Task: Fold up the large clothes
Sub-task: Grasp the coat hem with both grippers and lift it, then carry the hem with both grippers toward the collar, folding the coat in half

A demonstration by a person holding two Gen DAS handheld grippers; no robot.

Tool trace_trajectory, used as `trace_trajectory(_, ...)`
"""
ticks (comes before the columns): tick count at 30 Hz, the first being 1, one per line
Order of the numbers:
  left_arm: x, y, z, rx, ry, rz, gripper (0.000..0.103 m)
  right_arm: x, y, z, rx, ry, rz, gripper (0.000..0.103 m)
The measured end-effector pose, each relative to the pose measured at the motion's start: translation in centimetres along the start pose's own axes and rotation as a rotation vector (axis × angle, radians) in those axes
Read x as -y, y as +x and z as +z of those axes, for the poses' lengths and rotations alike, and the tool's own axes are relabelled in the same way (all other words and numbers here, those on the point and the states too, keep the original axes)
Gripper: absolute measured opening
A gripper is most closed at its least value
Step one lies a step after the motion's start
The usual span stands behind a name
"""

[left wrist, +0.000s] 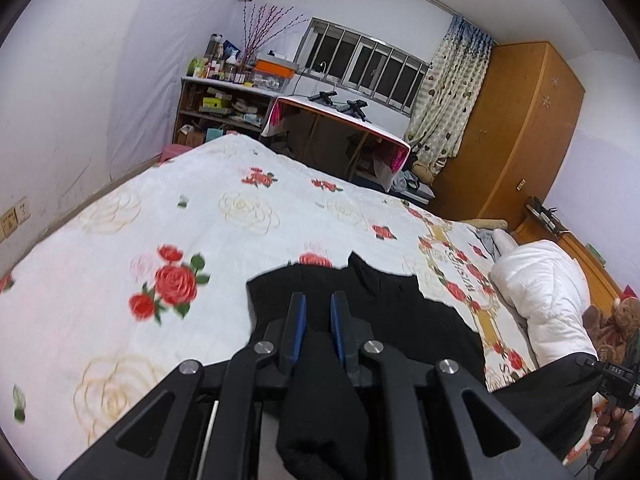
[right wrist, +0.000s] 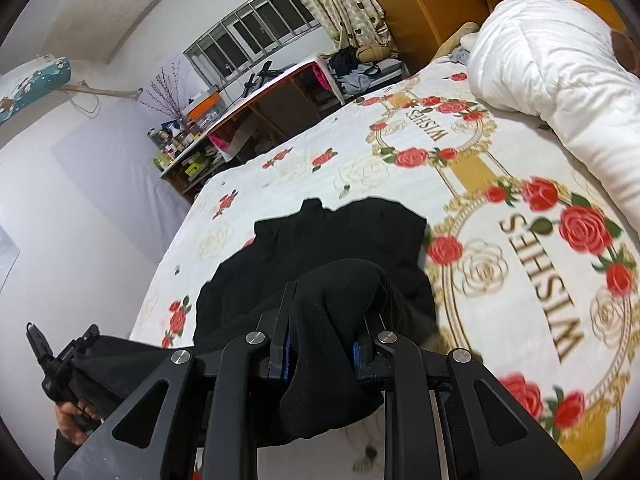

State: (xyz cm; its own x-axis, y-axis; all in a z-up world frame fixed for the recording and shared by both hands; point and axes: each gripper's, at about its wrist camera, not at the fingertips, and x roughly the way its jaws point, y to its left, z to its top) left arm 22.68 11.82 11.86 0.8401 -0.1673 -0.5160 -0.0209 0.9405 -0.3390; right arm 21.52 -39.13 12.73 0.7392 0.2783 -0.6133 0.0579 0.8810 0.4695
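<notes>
Rose-print bed (left wrist: 120, 240), black garment (left wrist: 384, 304) lifted by both tools.
Left tool (left wrist: 318, 320) and right tool (right wrist: 326, 320) each pinch bunched cloth; uneven pulling risks a slip or crooked fold.

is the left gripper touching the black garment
Touching: the left wrist view shows the left gripper with its jaws closed on a fold of the black garment.

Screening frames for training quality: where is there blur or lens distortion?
Left wrist view: red rose print on the bedspread is smeared, ceiling line bows from fisheye. Right wrist view: roses near the black garment look soft, the barred window curves.
</notes>
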Motion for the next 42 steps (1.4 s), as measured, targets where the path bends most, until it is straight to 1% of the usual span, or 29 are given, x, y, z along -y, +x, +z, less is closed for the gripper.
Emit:
trace_trajectory(5, 0.8, 4.4, 2.9, 0.003, 0.014, 0.014, 0.013, 0.2, 3.6, 3.0, -0.003, 0.008, -0.016, 0.021)
trace_trajectory(10, 1.2, 9.4, 4.5, -0.02, 0.011, 0.037, 0.013, 0.8, 8.0, 5.7, -0.031, 0.032, -0.033, 0.021)
trace_trajectory(13, 1.1, 12.8, 5.0, -0.05, 0.012, 0.05, 0.013, 1.4, 11.1, 7.1, -0.064, 0.049, -0.044, 0.021)
trace_trajectory(17, 0.7, 18.0, 5.1, -0.097, 0.025, 0.081, 0.013, 2.3, 16.4, 8.6, -0.122, 0.06, -0.072, 0.021)
trace_trajectory(21, 0.1, 23.3, 4.6, -0.146, 0.034, 0.116, 0.013, 3.4, 21.9, 9.1, -0.176, 0.068, -0.098, 0.022)
trace_trajectory(26, -0.8, 29.0, 3.2, -0.207, 0.036, 0.155, 0.013, 5.2, 26.8, 9.0, -0.238, 0.107, -0.107, 0.025)
trace_trajectory(28, -1.1, 30.1, 2.5, -0.218, 0.031, 0.154, 0.014, 5.8, 28.1, 8.9, -0.253, 0.125, -0.103, 0.029)
trace_trajectory(32, -1.5, 30.9, 2.1, -0.211, 0.031, 0.147, 0.017, 6.5, 28.9, 8.9, -0.259, 0.15, -0.071, 0.037)
trace_trajectory(34, -1.7, 30.8, 2.7, -0.201, 0.021, 0.134, 0.017, 6.6, 28.9, 9.1, -0.259, 0.156, -0.049, 0.047)
trace_trajectory(35, -1.8, 30.7, 3.1, -0.194, 0.02, 0.126, 0.019, 6.5, 28.8, 9.3, -0.258, 0.156, -0.04, 0.049)
trace_trajectory(37, -1.5, 30.1, 4.1, -0.165, 0.031, 0.098, 0.021, 6.2, 28.3, 10.0, -0.251, 0.149, -0.024, 0.058)
trace_trajectory(38, -1.4, 29.6, 4.6, -0.153, 0.039, 0.089, 0.026, 5.9, 28.0, 10.3, -0.244, 0.145, -0.014, 0.061)
trace_trajectory(39, -1.2, 29.2, 5.1, -0.138, 0.045, 0.081, 0.03, 5.7, 27.4, 10.7, -0.23, 0.138, -0.001, 0.067)
trace_trajectory(40, -1.1, 28.5, 5.7, -0.116, 0.055, 0.068, 0.039, 5.5, 26.9, 11.2, -0.215, 0.128, 0.009, 0.072)
trace_trajectory(41, -1.0, 28.1, 6.1, -0.1, 0.062, 0.061, 0.044, 5.3, 26.1, 11.7, -0.187, 0.109, 0.011, 0.074)
trace_trajectory(42, -0.9, 27.5, 6.4, -0.083, 0.069, 0.058, 0.046, 5.1, 25.6, 12.0, -0.162, 0.09, 0.002, 0.074)
